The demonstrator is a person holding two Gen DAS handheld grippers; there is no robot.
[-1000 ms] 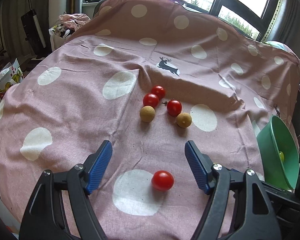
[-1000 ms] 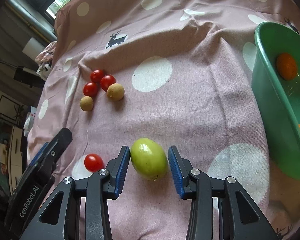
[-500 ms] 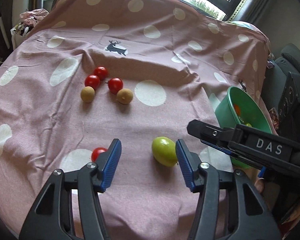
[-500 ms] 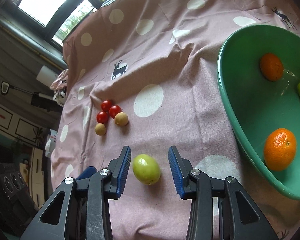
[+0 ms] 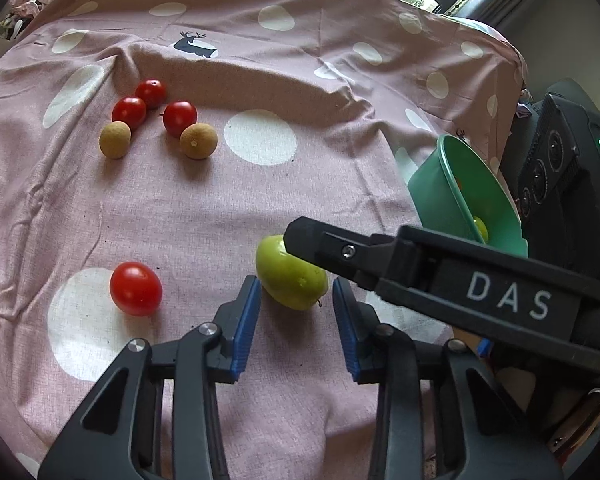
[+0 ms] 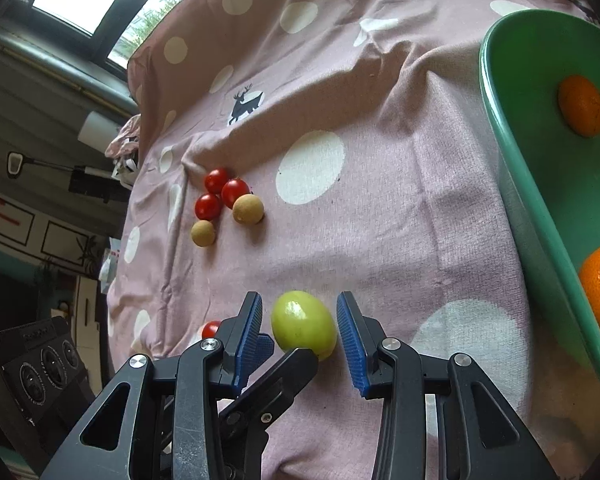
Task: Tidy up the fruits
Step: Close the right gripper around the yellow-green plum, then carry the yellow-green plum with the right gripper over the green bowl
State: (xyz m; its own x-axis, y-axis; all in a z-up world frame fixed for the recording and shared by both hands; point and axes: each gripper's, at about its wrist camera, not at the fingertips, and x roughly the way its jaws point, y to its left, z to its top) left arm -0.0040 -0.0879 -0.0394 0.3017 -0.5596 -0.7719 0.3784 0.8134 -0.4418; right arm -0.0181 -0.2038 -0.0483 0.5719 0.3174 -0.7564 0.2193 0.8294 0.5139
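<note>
The green fruit (image 5: 290, 276) is lying on the pink polka-dot cloth (image 5: 260, 184) covering the desk, between the blue pads of both tools. The left tool (image 5: 294, 312) has just been closing around it (pads apparently not pressing yet); the right tool (image 6: 300, 328) is straddling it, unclenched, near the green bowl (image 6: 532, 200).

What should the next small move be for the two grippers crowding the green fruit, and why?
Probably draw the left gripper back. Its jaws have just been closing, yet both it and the right gripper straddle the same green fruit, neither pressing it. The right gripper sits nearer the green bowl; the lone tomato is free.
</note>
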